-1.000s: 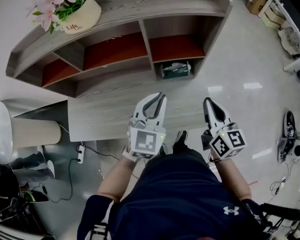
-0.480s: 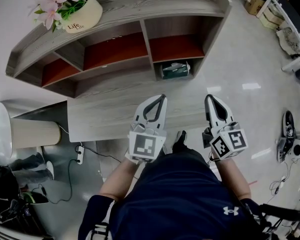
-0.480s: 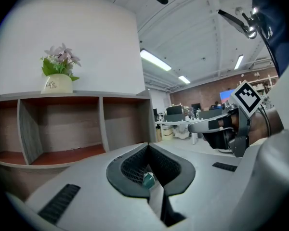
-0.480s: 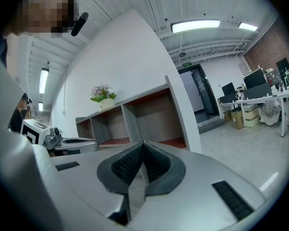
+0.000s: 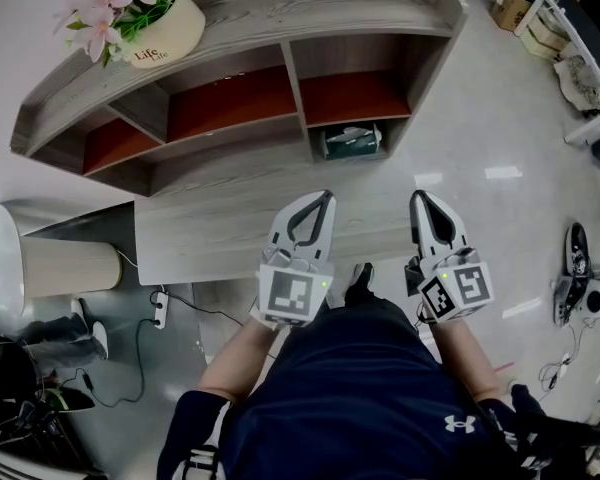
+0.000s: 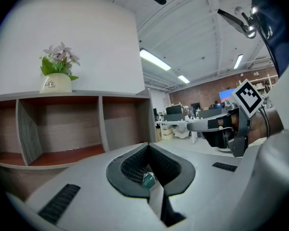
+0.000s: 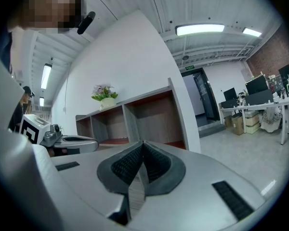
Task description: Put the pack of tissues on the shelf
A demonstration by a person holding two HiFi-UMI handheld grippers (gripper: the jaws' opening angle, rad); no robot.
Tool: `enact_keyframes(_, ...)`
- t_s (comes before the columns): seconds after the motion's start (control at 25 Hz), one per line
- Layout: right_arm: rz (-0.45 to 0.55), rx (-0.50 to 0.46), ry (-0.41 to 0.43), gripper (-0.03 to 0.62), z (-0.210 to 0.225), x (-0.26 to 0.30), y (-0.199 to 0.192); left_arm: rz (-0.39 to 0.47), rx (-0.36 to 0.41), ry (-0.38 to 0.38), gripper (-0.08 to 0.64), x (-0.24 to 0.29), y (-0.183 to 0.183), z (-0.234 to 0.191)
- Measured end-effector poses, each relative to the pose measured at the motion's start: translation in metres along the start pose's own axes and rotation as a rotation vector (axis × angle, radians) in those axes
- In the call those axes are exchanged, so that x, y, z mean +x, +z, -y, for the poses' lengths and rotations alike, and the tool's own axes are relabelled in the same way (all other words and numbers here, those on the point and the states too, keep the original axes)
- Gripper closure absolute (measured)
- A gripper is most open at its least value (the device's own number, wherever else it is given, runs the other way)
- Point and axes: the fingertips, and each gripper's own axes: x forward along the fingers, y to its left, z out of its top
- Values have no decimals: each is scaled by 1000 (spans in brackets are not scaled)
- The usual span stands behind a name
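The left gripper (image 5: 326, 196) and right gripper (image 5: 418, 197) are pointing forward, both with fingers clenched on nothing. The pack of tissues (image 5: 352, 140) is lying ahead and well apart from them, already inside the small bottom compartment of the shelf (image 5: 280, 8). Its long side is running across the opening, and it is looking nearer the left gripper. A wooden ledge (image 5: 220, 223) is lying between them, with glossy floor (image 5: 480, 118) spreading rightward.

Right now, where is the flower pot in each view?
Head view: flower pot top left, on the shelf top.
Left gripper view: flower pot upper left, on shelf top.
Right gripper view: flower pot left of centre, on shelf top.
Shared landmark: the open-fronted shelf.
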Motion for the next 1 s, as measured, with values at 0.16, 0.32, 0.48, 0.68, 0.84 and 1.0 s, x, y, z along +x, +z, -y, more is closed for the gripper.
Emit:
enact_keyframes(0.16, 17, -31, 5, 583, -4, 1, 4, -9, 4, -2, 545, 2, -3, -1)
enact_keyframes(0.32, 27, -41, 12, 583, -3, 2, 8, -21, 2, -4, 545, 6, -5, -1)
enact_keyframes(0.48, 34, -42, 30, 583, -3, 5, 9, -20, 9, -3, 545, 10, -4, -2)
enact_keyframes(0.68, 35, -51, 44, 583, -2, 6, 9, -23, 21, 0, 544, 15, -5, -1)
enact_keyframes(0.84, 29, -51, 44, 583, 3, 8, 8, -23, 17, -1, 544, 21, -4, 1)
enact_keyframes(1.0, 27, -50, 46, 583, 7, 11, 7, -33, 14, -1, 543, 26, -6, 1)
